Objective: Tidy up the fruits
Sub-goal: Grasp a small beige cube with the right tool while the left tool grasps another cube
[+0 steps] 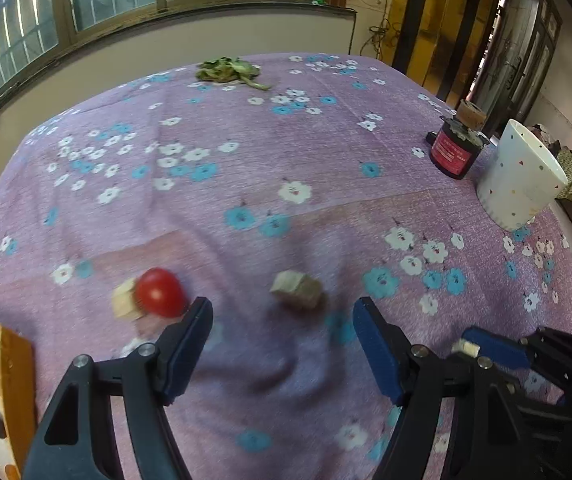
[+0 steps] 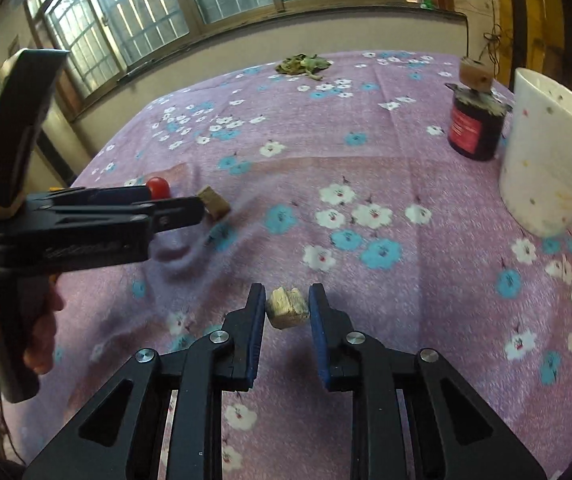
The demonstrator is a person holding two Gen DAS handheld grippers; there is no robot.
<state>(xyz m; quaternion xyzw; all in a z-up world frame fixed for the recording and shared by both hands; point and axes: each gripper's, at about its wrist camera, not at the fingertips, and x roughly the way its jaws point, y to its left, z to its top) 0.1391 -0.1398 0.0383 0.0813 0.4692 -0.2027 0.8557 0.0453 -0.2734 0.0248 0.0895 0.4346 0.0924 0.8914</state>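
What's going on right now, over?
Left hand-held gripper open, nearing brown chunk. Right hand-held gripper around pale chunk. Tomato loose. Nothing blocking.

Red tomato (image 1: 160, 292) beside pale chunk (image 1: 126, 299)
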